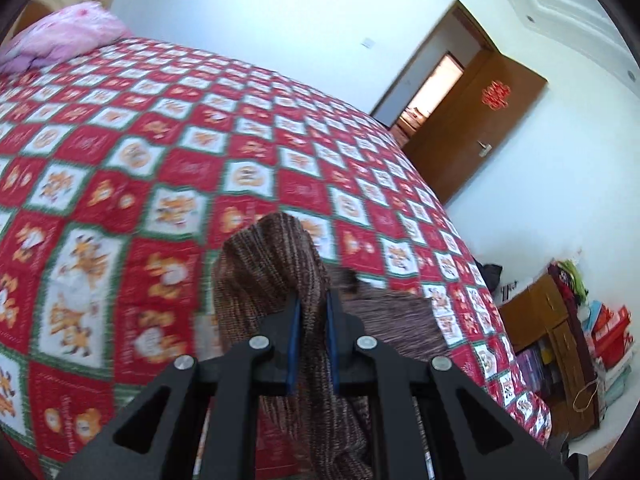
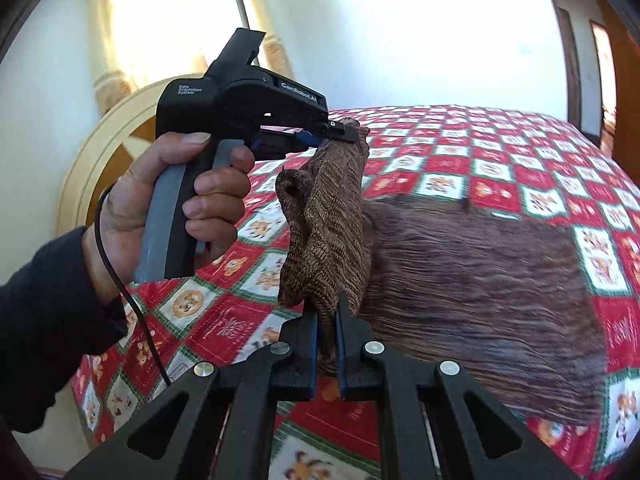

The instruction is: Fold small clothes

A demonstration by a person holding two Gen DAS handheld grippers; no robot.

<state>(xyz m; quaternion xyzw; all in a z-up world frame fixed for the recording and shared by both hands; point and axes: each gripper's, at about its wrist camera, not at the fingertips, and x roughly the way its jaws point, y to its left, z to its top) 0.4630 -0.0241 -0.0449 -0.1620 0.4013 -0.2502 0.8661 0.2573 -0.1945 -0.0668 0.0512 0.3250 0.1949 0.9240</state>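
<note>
A brown knit garment (image 2: 472, 280) lies partly on the red patterned bedspread (image 2: 500, 152), with one edge lifted. My right gripper (image 2: 327, 312) is shut on the lifted brown edge near its lower corner. My left gripper (image 2: 340, 128), held in a hand, is shut on the upper corner of the same edge, so the fabric hangs stretched between the two. In the left wrist view my left gripper (image 1: 313, 304) pinches the brown knit (image 1: 272, 276), which drapes down onto the bedspread (image 1: 120, 168).
A pink pillow (image 1: 68, 36) lies at the head of the bed. An open wooden door (image 1: 476, 128) and a cluttered wooden cabinet (image 1: 552, 340) stand beyond the bed's right side. A cream headboard (image 2: 116, 144) and a curtained window are behind the left gripper.
</note>
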